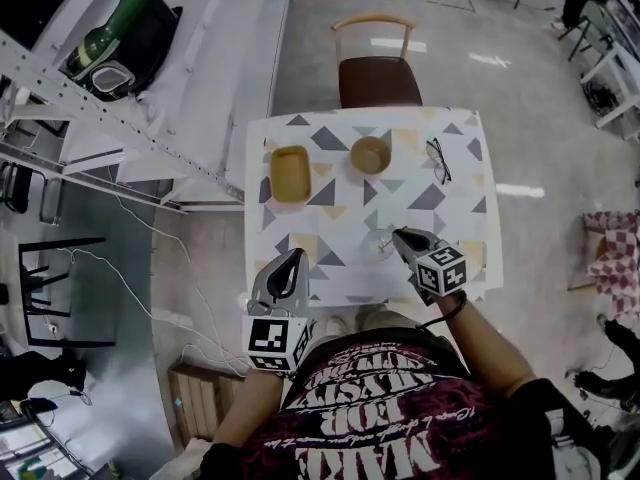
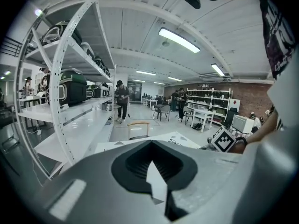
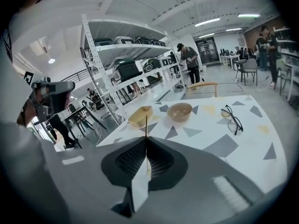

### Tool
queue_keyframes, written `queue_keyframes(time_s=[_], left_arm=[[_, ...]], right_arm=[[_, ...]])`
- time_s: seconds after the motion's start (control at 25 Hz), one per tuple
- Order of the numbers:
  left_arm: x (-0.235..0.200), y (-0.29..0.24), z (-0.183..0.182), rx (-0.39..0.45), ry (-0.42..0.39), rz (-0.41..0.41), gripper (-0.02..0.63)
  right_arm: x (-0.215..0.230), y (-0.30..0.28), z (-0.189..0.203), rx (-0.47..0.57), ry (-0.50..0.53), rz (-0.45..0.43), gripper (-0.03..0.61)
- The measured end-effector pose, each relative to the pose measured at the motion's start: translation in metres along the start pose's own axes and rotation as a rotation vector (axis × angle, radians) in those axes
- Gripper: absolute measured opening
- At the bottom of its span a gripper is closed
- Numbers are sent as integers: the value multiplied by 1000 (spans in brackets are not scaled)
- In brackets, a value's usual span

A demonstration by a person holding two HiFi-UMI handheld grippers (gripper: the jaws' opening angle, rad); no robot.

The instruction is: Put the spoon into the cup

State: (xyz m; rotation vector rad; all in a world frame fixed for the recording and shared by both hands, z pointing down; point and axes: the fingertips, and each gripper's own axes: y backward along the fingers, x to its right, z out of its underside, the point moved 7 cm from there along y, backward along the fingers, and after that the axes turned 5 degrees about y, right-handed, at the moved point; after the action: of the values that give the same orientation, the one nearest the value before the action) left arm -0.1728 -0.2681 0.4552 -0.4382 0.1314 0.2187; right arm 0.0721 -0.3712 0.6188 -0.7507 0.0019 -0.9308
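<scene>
My right gripper (image 1: 398, 234) (image 3: 146, 140) hangs over the front right of the patterned table (image 1: 340, 268) and is shut on the spoon (image 3: 146, 125). The spoon shows edge-on as a thin tan strip rising from the jaw tips. In the head view it is a faint pale shape (image 1: 383, 242) just left of the tips. The cup (image 1: 370, 155) (image 3: 180, 111), round and tan, stands at the table's far middle, well beyond the spoon. My left gripper (image 1: 294, 258) (image 2: 150, 143) is shut on nothing at the table's front left edge.
A yellow rectangular dish (image 1: 290, 173) (image 3: 140, 116) lies left of the cup. Glasses (image 1: 438, 160) (image 3: 232, 118) lie to the right of the cup. A chair (image 1: 378, 73) stands behind the table, and white shelving (image 1: 150, 98) runs along the left. People stand in the room behind.
</scene>
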Motion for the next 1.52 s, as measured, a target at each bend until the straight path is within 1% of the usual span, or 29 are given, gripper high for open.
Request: queue_keyframes(time_s=[0.24,0.44,0.56,0.64,0.76,0.8,1.0,1.08,1.2,1.28,1.36,1.4,1.48,1.52], left_arm=[[0,9,3,-10,-1,-14,0],[2,20,7,-8,-8,-6,0],[5,29,7,-1,-15,-1,0],[4,37,9,4,-15,-1,0],[3,49,13,10,-16,-1,0],[3,54,14,12,-16,-1,0],[7,74,23,25,-18,15,0],[9,80,26,27,-21,27,0],[12,90,30,34,-31,44,0],[14,95,32,45,-35,57,0],[16,100,32,53,-37,69,0],[16,103,32,56,-39,73,0],[17,109,32,62,-42,82,0],[17,113,32,67,-42,87,0]], right_arm=[[5,-13,15,-48,4,36,36],[5,-13,21,-44,-2,81,45],[9,-12,27,-82,-5,116,63],[8,-10,31,-97,-4,137,100],[5,-1,34,-62,-31,160,190],[4,4,35,-47,-38,164,200],[-11,31,40,10,-45,187,210],[-22,45,40,51,-40,179,210],[-47,66,36,128,12,153,201],[-63,83,30,172,70,156,160],[-77,99,24,212,107,176,131],[-84,106,21,233,115,185,107],[-97,119,17,274,123,197,36],[-103,125,15,292,126,199,29]])
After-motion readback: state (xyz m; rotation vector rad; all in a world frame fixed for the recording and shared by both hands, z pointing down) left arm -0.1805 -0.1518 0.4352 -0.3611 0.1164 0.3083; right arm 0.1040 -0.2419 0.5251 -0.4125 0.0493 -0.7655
